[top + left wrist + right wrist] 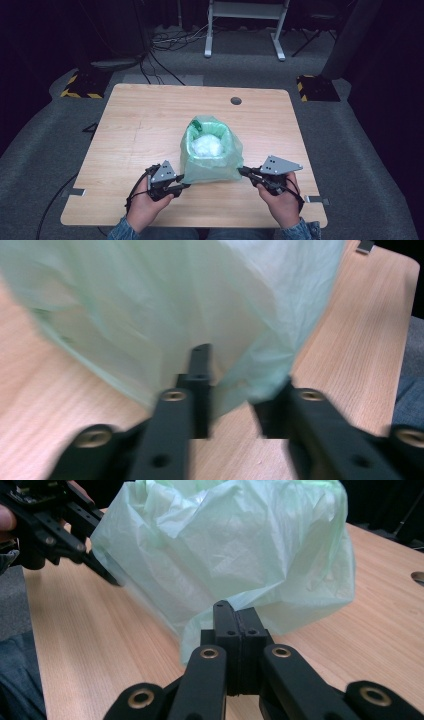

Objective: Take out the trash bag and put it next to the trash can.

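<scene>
A pale green translucent plastic bag (212,152) stands open-topped in the middle of the wooden table (145,125), with a white crumpled mass (206,145) inside. My left gripper (184,181) is at the bag's near-left bottom corner. In the left gripper view its jaws stand apart, open (240,377), with a fold of the bag (175,305) hanging between them. My right gripper (244,172) is at the near-right bottom corner. Its jaws (238,622) are pressed together on the bag's (235,545) lower edge. The left gripper (102,572) also shows at the bag's far side in the right gripper view.
A round cable hole (236,100) lies in the table's far side. Metal brackets (75,192) stick out at the near corners. On the grey floor behind are cables (170,42), a white desk frame (245,25) and yellow-black striped bases (80,85).
</scene>
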`<state>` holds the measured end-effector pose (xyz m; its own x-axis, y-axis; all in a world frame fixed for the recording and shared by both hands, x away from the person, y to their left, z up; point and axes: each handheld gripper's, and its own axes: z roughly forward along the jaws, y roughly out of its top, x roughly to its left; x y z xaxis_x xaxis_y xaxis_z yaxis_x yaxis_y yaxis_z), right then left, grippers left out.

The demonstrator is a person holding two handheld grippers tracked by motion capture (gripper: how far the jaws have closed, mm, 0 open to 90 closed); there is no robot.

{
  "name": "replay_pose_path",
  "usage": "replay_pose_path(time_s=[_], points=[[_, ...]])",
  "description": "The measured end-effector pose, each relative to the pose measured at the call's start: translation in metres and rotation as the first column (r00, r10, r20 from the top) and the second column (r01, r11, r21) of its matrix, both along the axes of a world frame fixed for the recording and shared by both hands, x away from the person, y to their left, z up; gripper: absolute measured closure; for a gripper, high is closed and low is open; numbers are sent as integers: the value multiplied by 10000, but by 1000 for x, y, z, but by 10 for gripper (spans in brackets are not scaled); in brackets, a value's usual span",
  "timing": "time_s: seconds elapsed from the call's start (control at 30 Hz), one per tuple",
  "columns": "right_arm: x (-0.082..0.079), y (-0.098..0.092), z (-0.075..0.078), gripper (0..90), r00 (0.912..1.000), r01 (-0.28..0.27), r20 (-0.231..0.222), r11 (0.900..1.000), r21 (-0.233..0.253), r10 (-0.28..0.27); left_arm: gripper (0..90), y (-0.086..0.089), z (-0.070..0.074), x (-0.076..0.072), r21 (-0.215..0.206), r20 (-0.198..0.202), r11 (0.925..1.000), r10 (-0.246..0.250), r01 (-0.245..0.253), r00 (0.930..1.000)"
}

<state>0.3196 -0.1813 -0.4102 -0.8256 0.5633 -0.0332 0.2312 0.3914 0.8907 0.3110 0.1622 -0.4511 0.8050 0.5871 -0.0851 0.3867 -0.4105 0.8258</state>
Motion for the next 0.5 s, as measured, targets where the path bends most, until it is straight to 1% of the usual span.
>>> replay_pose_path(time_s=[0.03, 0.07, 0.1, 0.13, 0.17, 0.2, 0.23, 0.27, 0.3, 0.33, 0.37, 0.5], points=[[-1, -1, 1, 900, 10000, 9, 30, 10000, 33, -10, 799, 3, 4, 0, -64, 103, 10000, -2, 3, 9999], [-2, -1, 4, 900, 9999, 14, 137, 10000, 76, -15, 807, 7, 12, 1, -250, 188, 9997, -7, 11, 9998], [-2, -1, 6, 900, 9998, 9, 209, 10000, 87, -11, 822, 9, 15, 1, -280, 217, 9996, -30, 36, 9998], [-2, -1, 6, 900, 9998, 9, 209, 10000, 87, -11, 839, 9, 15, 1, -280, 217, 9996, -30, 36, 9998], [-3, 0, 11, 900, 9995, -10, 318, 9999, 118, 7, 852, 12, 23, 2, -311, 360, 9995, -48, 59, 9993], [-3, 0, 11, 900, 9995, -10, 318, 9999, 118, 7, 857, 12, 23, 2, -311, 360, 9995, -48, 59, 9993], [-3, 1, 13, 900, 9992, -39, 388, 9999, 125, 34, 857, 13, 26, 3, -384, 414, 9992, -36, 52, 9991], [-2, 2, 17, 900, 9986, -85, 524, 9999, 145, 77, 866, 15, 34, 4, -422, 580, 9991, -41, 65, 9983], [-2, 2, 17, 900, 9986, -85, 524, 9999, 145, 77, 867, 15, 34, 4, -422, 580, 9991, -41, 65, 9983], [-2, 2, 20, 900, 9983, -88, 583, 9998, 153, 79, 867, 17, 38, 4, -427, 683, 9991, -12, 41, 9977], [-1, 3, 22, 900, 9977, -114, 665, 9998, 156, 104, 866, 18, 41, 5, -504, 718, 9987, 16, 20, 9974], [2, 5, 36, 900, 9946, -160, 1028, 9996, 219, 137, 857, 23, 54, 11, -515, 1056, 9986, 209, -155, 9942]])
